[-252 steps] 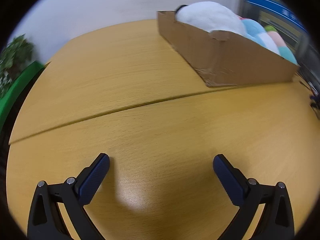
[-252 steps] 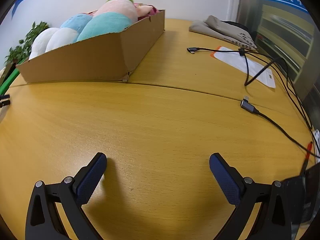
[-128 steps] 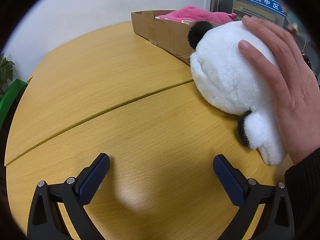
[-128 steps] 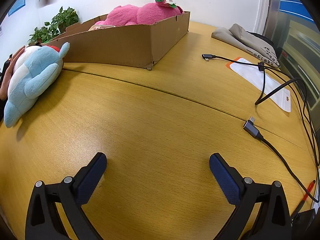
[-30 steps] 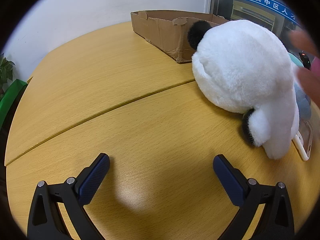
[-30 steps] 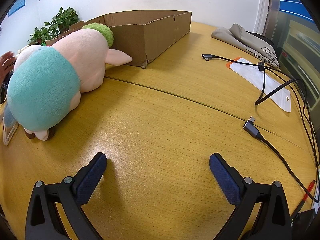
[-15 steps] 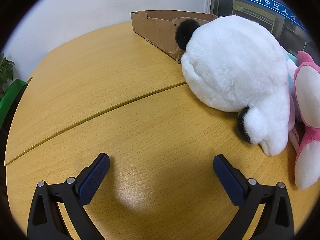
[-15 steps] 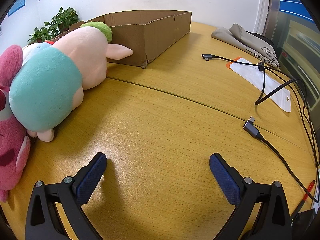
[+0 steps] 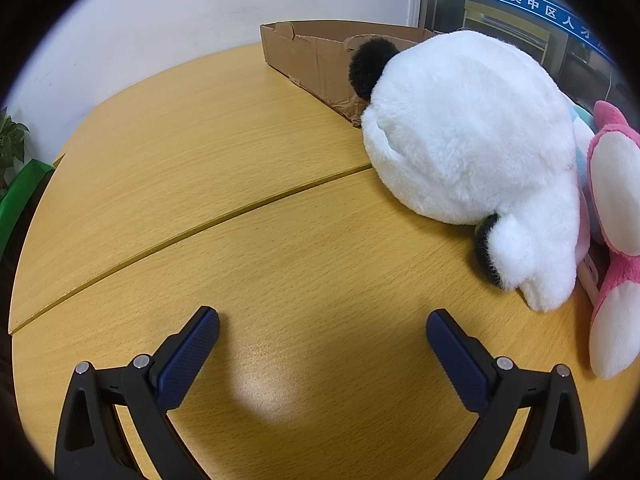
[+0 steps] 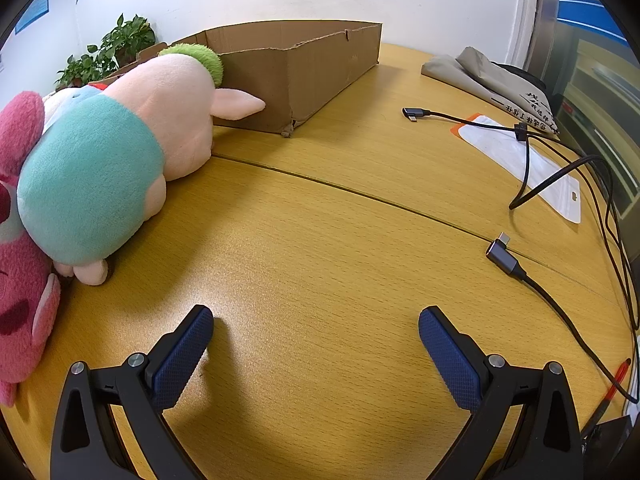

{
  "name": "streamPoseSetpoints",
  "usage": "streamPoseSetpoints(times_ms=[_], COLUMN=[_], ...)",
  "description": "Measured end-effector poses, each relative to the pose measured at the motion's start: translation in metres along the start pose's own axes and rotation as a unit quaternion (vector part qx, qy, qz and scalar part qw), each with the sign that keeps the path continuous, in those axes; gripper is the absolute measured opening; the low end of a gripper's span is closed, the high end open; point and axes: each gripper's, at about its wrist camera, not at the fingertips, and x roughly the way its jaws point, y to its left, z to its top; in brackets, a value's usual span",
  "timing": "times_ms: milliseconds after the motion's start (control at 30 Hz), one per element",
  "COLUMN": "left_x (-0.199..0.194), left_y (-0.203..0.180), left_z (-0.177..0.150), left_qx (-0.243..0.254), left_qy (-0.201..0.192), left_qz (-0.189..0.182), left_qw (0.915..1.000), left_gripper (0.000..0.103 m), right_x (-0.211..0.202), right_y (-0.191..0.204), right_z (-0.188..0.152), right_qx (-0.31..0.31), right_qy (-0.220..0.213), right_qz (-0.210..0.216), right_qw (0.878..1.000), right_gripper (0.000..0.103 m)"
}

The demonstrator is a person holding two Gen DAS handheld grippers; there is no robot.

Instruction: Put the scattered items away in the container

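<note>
Much of what I need to see is cut off. In my left view the pink plush [image 9: 612, 240] runs off the right edge, so I get only its pale pads and a strip of pink fur. A pale blue toy [image 9: 582, 120] behind the white plush panda [image 9: 468, 140] shows as a sliver, and a flat white-edged object [image 9: 590, 276] tucked under the panda and the pink plush is too hidden to name. The panda lies face down, so I see fluffy white fur, one round black ear and a dark patch near its lower paw.

My left gripper [image 9: 322, 342] hovers low over the surface [image 9: 200, 152] with its jaws spread wide and nothing between them; the pads are dark blue with a fine knurled texture on black frames. My right gripper [image 10: 316, 340] is the same, wide apart and empty.

The cardboard box [image 10: 320, 60] stands at the far side of the surface, shallow and long, with torn, creased walls; I cannot see its floor. The pig plush [image 10: 120, 152], in a teal top with a green tuft on its head, lies on its side touching the box's near wall. The panda also lies against the box's corner.

The surface is yellow wood grain with a curved seam. On its right lie black cables [image 10: 560, 184], a grey USB plug [image 10: 502, 254], a white pouch [image 10: 520, 160] and a folded beige bag [image 10: 496, 76] whose print I cannot read. Chinese characters "吴中区人才" show on a blue sign [image 9: 544, 8].
</note>
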Motion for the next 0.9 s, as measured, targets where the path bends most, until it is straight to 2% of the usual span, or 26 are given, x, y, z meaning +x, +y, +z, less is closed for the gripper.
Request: streamPoseSetpoints(times_ms=[267,367,500,633,700,733,800,900], left_x=[0.001,0.001,0.000,-0.012,-0.026,-0.037,-0.073,-0.131], left_y=[-0.003,-0.004,-0.008,-0.021,-0.034,-0.044,-0.070,-0.110], left_z=[-0.002,-0.002,-0.005,-0.023,-0.038,-0.046,-0.064,-0.079], left_qx=[-0.004,-0.003,-0.018,-0.051,-0.062,-0.071,-0.102,-0.162], left_qy=[0.000,0.000,0.000,0.001,-0.005,-0.013,-0.044,-0.106], left_qz=[0.004,0.003,0.014,0.035,0.050,0.070,0.101,0.091], left_qw=[1.0000,1.0000,0.9997,0.9981,0.9968,0.9950,0.9887,0.9768], left_gripper=[0.103,0.103,0.103,0.102,0.102,0.102,0.102,0.102], right_x=[0.001,-0.003,-0.015,-0.035,-0.047,-0.058,-0.090,-0.152], right_y=[0.008,0.011,0.021,0.035,0.038,0.040,0.048,0.071], right_z=[0.002,-0.002,-0.018,-0.042,-0.052,-0.056,-0.062,-0.061], right_qx=[0.059,0.062,0.085,0.099,0.109,0.116,0.130,0.136], right_qy=[0.001,0.000,0.000,-0.003,-0.005,-0.009,-0.036,-0.095], right_qz=[-0.045,-0.046,-0.062,-0.065,-0.071,-0.069,-0.060,-0.057], right_qw=[0.997,0.997,0.994,0.993,0.991,0.991,0.989,0.984], right_gripper=[0.103,0.103,0.103,0.103,0.103,0.103,0.103,0.103])
